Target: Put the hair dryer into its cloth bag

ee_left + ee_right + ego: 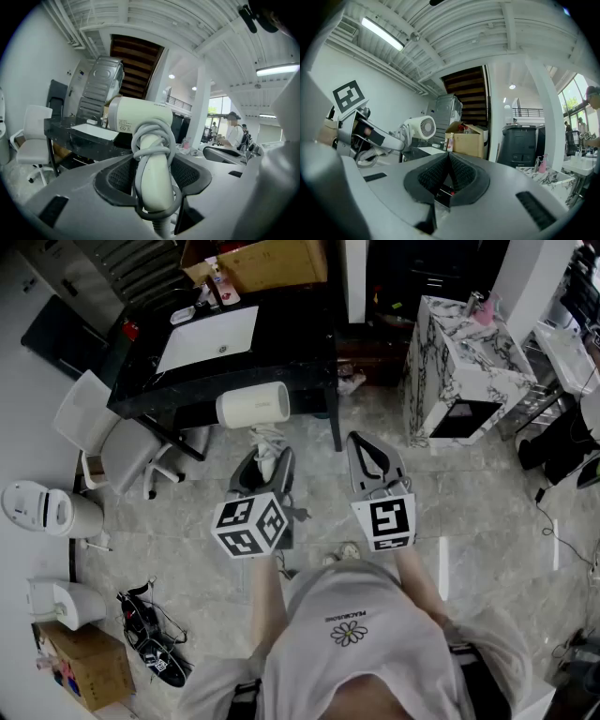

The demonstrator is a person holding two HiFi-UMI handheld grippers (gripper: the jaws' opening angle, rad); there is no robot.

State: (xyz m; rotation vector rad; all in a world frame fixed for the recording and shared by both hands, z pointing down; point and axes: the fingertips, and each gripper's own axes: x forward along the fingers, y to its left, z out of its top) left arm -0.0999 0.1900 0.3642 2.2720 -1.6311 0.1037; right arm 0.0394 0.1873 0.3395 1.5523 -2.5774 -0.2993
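A white hair dryer [253,406] hangs in the air in front of the black table [309,352]. Its grey cord is wound round its handle [151,164]. My left gripper [265,463] is shut on that handle, with the dryer's body [140,115] above the jaws and pointing left. A flat white piece [208,337], possibly the cloth bag, lies on the table top. My right gripper [368,448] is held beside the left one, to its right, shut with nothing in it [449,169]. From the right gripper view, the dryer [421,127] shows its rear grille.
A cardboard box [272,263] and small bottles stand at the table's far edge. A white chair [98,437] is left of the table, a marble-patterned cabinet [459,362] to its right. White appliances [42,510], cables [150,634] and a box [89,667] sit on the floor at left.
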